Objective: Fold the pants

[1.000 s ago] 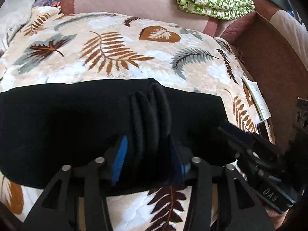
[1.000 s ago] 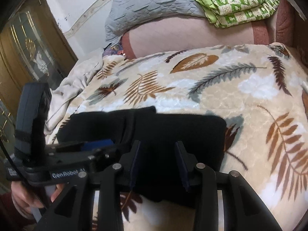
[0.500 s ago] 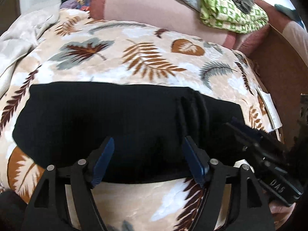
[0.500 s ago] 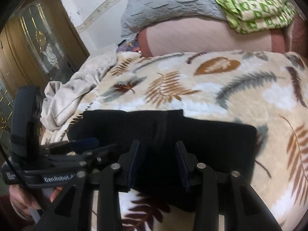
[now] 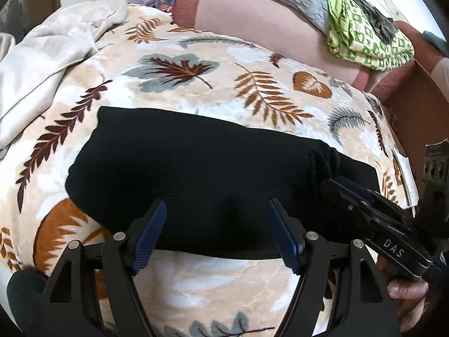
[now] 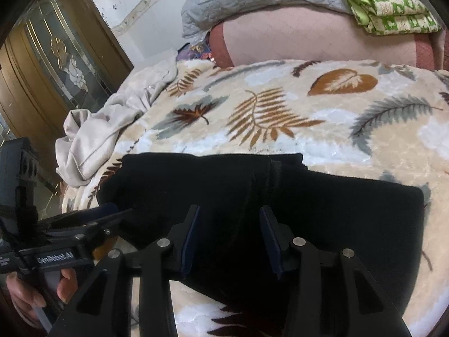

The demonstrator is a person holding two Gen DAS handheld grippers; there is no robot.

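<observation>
Pants (image 5: pixel 196 174) lie folded on leaf-print blanket (image 5: pixel 252 90) (black fabric, folds hard to read). Left gripper (image 5: pixel 217 224) released, jaws spread above near edge. Right gripper (image 6: pixel 228 230) also released, jaws just opening, fabric between them.

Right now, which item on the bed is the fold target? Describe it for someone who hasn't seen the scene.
Start at the bed's leaf-print blanket. On its near half, lying flat just ahead of both grippers, is the black pants bundle, already folded into a wide band. It is the only plain black item; the crumpled cloth beside it is beige.
</observation>
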